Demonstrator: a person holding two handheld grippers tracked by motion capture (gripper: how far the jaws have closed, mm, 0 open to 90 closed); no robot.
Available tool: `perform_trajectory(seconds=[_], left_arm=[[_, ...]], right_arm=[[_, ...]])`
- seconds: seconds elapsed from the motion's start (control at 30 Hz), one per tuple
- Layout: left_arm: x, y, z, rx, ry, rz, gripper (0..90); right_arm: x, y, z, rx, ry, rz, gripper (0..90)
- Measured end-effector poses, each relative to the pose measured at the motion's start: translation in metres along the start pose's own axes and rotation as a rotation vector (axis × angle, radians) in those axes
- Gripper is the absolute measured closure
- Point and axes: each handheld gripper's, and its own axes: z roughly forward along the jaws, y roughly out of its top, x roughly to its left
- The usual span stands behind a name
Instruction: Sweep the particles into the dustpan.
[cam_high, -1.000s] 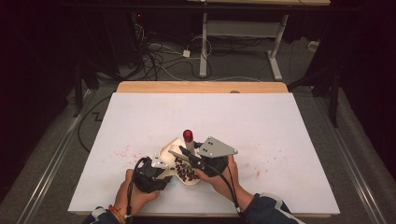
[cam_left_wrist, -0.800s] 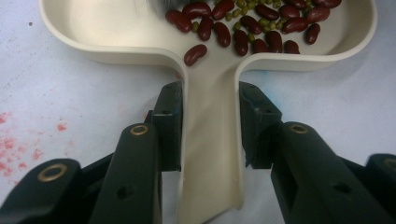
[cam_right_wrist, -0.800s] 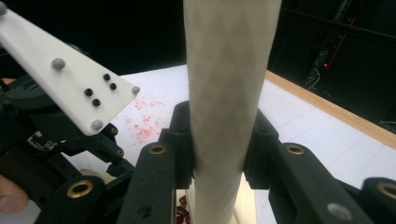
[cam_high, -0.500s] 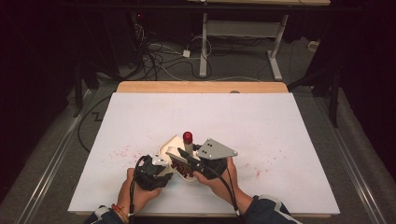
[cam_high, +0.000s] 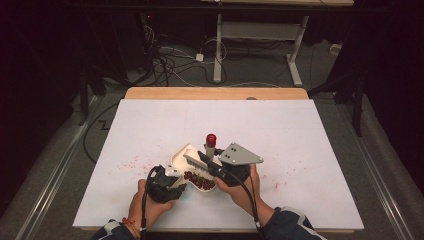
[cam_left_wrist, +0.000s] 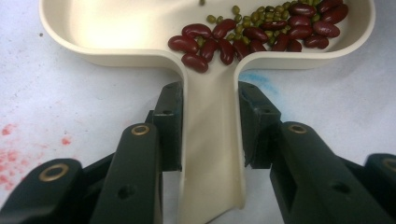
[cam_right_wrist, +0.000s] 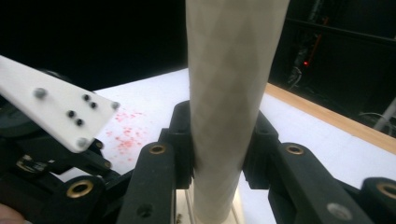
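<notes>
1. The left gripper (cam_left_wrist: 208, 121) has its fingers (cam_left_wrist: 169, 123) closed on the handle (cam_left_wrist: 211, 154) of a cream scoop-shaped dish (cam_left_wrist: 116, 55). One black pad presses each side wall of the handle, which runs straight out between them away from the hand.

2. Past the fingertips the handle widens into the dish's bowl, which lies flat on the white worktop (cam_high: 310, 135). Red kidney beans (cam_left_wrist: 261, 35) and small green mung beans (cam_left_wrist: 243, 18) are heaped at the near side of the bowl, just beyond the neck, mostly toward the right in the left gripper view.

3. The right gripper (cam_right_wrist: 217, 140) has its fingers (cam_right_wrist: 184, 135) clamped on a pale handle (cam_right_wrist: 229, 93) that stands up between them; its long axis is near upright in the right gripper view.

4. In the high view this handle belongs to a small brush (cam_high: 196, 161) with pale bristles, held over the dish (cam_high: 181, 156), just above the beans (cam_high: 199, 181). A red-capped bottle (cam_high: 211, 141) stands just behind.

5. The relation that matters, as I judge it: the beans lie directly below and slightly nearer the person than the bristles. The right hand (cam_high: 240, 187) is the nearer one for sweeping, while the left hand (cam_high: 150, 205) steadies the dish.
</notes>
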Motion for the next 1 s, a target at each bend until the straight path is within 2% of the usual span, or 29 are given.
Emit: perform_trajectory(seconds=[0.17, 0.27, 0.37, 0.53, 0.67, 0.9, 1.0], left_arm=[[0.002, -0.001, 0.000, -0.004, 0.000, -0.003, 63.4], [0.000, 0.000, 0.000, -0.008, 0.006, -0.008, 63.5], [-0.001, 0.001, 0.001, -0.020, 0.014, -0.017, 63.2], [-0.004, 0.006, 0.005, -0.030, 0.026, -0.042, 62.9], [-0.006, 0.010, 0.009, -0.035, 0.028, -0.039, 63.2], [-0.004, 0.012, 0.010, -0.036, 0.032, -0.047, 63.4], [-0.004, 0.013, 0.012, -0.042, 0.033, -0.060, 63.5]], right_arm=[[-0.015, -0.003, -0.006, 0.027, -0.035, 0.015, 70.3], [-0.016, -0.005, -0.003, 0.042, -0.036, 0.018, 70.2], [-0.014, -0.006, -0.001, 0.045, -0.031, 0.012, 70.2], [-0.002, -0.005, 0.004, 0.055, 0.004, 0.015, 70.2], [0.001, -0.005, 0.004, 0.060, -0.005, -0.003, 70.2], [-0.007, -0.001, -0.001, 0.037, -0.020, 0.019, 70.2], [-0.015, 0.006, -0.010, 0.004, -0.036, 0.039, 70.3]])
